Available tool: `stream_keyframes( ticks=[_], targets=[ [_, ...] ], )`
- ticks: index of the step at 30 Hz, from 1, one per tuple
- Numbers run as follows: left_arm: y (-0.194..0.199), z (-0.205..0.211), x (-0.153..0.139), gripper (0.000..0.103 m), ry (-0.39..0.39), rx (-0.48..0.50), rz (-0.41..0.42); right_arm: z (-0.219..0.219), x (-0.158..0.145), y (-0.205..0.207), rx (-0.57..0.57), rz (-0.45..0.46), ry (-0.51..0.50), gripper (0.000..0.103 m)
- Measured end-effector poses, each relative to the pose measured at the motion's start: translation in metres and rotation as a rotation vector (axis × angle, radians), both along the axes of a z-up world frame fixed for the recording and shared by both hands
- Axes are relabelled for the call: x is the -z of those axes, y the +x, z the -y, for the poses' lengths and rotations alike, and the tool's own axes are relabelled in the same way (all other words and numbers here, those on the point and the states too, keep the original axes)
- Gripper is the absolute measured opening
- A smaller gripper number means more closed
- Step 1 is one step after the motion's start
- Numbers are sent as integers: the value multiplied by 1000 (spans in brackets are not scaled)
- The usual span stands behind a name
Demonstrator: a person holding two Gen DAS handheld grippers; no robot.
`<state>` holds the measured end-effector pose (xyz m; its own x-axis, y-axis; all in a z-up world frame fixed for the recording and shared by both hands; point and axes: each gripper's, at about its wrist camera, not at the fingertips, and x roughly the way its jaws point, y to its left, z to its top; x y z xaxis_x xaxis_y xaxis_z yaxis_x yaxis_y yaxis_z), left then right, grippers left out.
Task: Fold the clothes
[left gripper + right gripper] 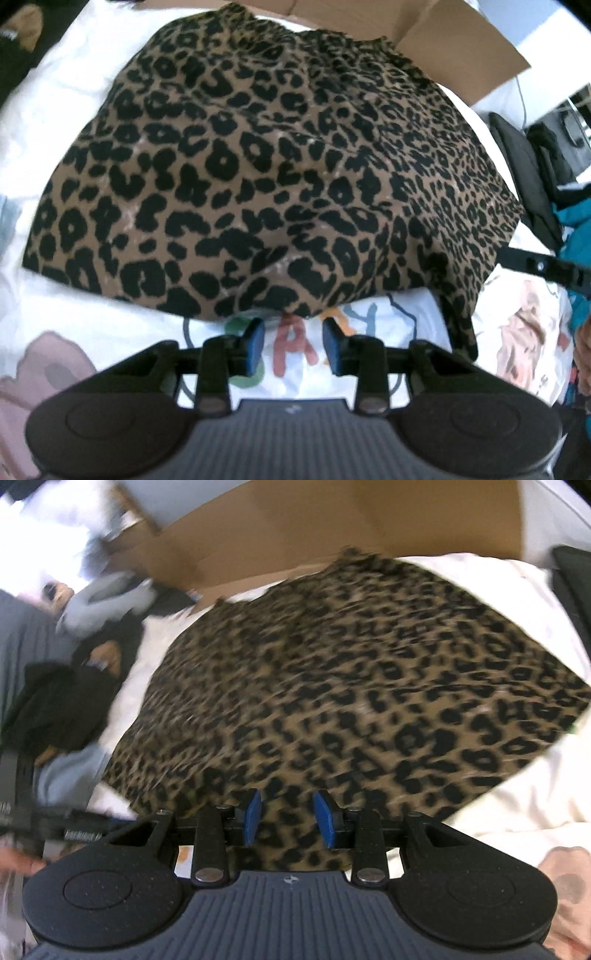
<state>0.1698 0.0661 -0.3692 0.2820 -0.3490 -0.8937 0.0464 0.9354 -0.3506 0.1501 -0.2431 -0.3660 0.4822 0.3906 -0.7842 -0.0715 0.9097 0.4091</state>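
- The brown-and-black leopard-print fabric garment lies spread flat on the white printed bedsheet. Its near hem sits just ahead of the left gripper's fingertips. The flat spread exposes every edge, which suits choosing a fold line.
- The left gripper hangs above the sheet just short of that hem. Its blue-padded fingers stand partly apart and nothing lies between them. Only the sheet's coloured lettering shows in the gap. The position appears to line the fingers up with the hem for a pinch.
- A narrow strip of the same print trails off the garment to the right of the left fingers, onto the sheet. It may need tucking in before a fold.
- The right gripper is over the garment itself, with leopard cloth directly beyond and below its blue pads. Its fingers are partly apart and pinch no cloth. The right wrist view is blurred, so contact with the fabric cannot be confirmed.
- Beyond the fingers, at the garment's far edge, stands an open brown cardboard box. It is presumably the place for finished items.
- To the left of the right fingers lies a heap of black and pale blue clothes, apart from the garment and probably awaiting folding.
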Motion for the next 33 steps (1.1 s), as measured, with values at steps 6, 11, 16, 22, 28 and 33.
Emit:
stream_keyframes(
  ticks=[6,11,16,22,28,33],
  targets=[
    [-3,0,-3,36,-42,21,54,-37,9,-14,-131,-50,68,39],
    [2,6,-4,36,-63,33,74,-59,16,-22,-209,-85,94,39],
    [7,6,-3,33,-109,23,88,-70,23,-26,-236,-101,92,39],
    [23,11,-23,34,-183,65,214,-67,26,-14,-208,-92,8,40],
    [44,15,-22,34,-214,79,223,-41,26,-2,-131,-98,-17,40],
    [60,12,-3,35,-229,50,161,-33,29,-1,-115,-96,-23,40]
  ],
)
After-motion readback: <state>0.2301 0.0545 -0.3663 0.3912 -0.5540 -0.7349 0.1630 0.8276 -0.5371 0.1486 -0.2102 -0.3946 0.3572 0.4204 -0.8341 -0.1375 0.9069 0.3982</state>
